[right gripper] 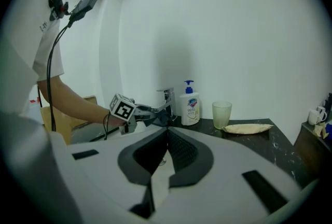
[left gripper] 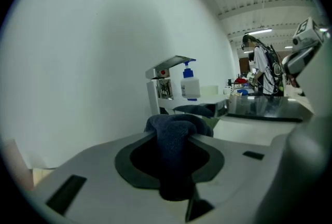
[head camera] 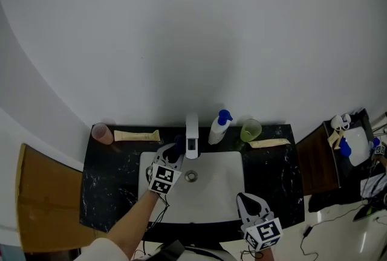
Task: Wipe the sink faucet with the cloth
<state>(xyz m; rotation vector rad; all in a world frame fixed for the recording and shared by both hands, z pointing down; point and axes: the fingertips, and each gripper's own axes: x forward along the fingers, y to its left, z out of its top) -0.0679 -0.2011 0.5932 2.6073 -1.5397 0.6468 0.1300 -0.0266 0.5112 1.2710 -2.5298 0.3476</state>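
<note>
While tight on nubby dark-blue cloth [left gripper: 174,137], left tool [head camera: 174,151] beside boxy chrome faucet [head camera: 191,133]; right tool [right gripper: 166,133] (empty) closed.

Head view: high, steeply down on sink [head camera: 217,187]. Left gripper view: close beside faucet [left gripper: 168,70]. Right gripper view: farther back, same faucet.

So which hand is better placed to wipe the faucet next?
Left, probably. The left gripper holds the cloth right beside the faucet; the right gripper is shut, empty, back at the sink's front edge.
</note>
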